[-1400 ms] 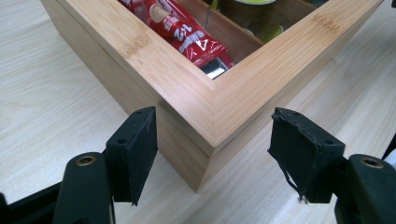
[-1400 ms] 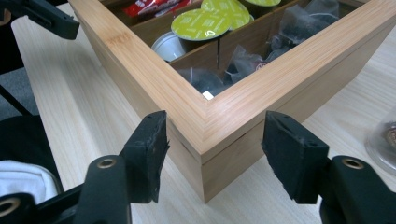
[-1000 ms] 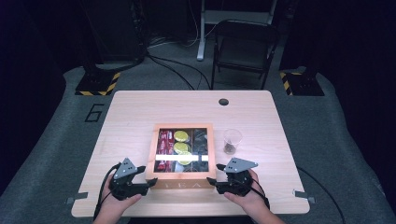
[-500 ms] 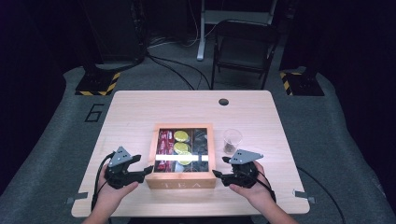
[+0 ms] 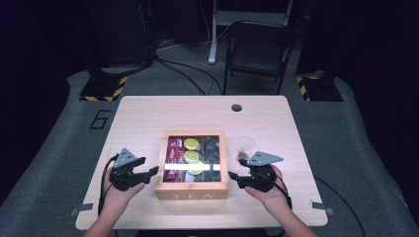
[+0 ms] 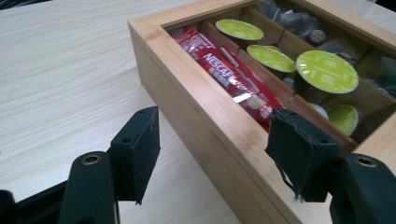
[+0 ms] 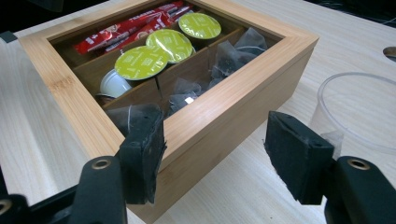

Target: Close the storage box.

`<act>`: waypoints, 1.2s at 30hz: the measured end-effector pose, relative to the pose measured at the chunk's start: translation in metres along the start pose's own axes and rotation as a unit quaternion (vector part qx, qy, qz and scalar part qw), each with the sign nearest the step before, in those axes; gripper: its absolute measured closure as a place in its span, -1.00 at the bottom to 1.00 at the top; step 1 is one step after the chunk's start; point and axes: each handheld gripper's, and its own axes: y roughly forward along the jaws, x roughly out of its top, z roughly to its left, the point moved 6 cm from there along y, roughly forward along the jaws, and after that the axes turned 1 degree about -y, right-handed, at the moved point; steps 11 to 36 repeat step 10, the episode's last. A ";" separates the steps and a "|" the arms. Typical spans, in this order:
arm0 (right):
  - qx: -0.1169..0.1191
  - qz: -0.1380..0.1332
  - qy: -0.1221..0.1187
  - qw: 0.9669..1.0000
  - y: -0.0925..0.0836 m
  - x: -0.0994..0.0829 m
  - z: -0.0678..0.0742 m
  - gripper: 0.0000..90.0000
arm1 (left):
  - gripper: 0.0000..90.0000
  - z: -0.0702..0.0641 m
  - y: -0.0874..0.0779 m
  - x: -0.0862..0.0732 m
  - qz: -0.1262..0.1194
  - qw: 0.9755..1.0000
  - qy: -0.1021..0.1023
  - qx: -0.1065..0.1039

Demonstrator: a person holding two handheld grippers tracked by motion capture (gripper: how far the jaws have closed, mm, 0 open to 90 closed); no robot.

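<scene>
The left gripper's [image 6: 215,154] jaws stand about half open with nothing clamped; they have just been closing a little, one pad over bare table, the other above the wooden tea box's [image 5: 191,188] rim. The right gripper's [image 7: 215,156] jaws gape wide and empty, straddling the box's side wall. In the high view, the box sits at the table's [image 5: 148,113] six o'clock edge, the grippers at its nine and three o'clock. A clear cup [image 5: 245,146] stands at the box's two o'clock.

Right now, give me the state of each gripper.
Left gripper: jaws open, just been closing, straddling the tea box wall, holding nothing.
Right gripper: jaws open, holding nothing, beside the box.
</scene>
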 end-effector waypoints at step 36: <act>0.009 0.006 0.010 1.000 -0.001 -0.007 0.007 -0.15 | -0.26 0.004 -0.002 0.000 -0.002 1.000 -0.010 -0.006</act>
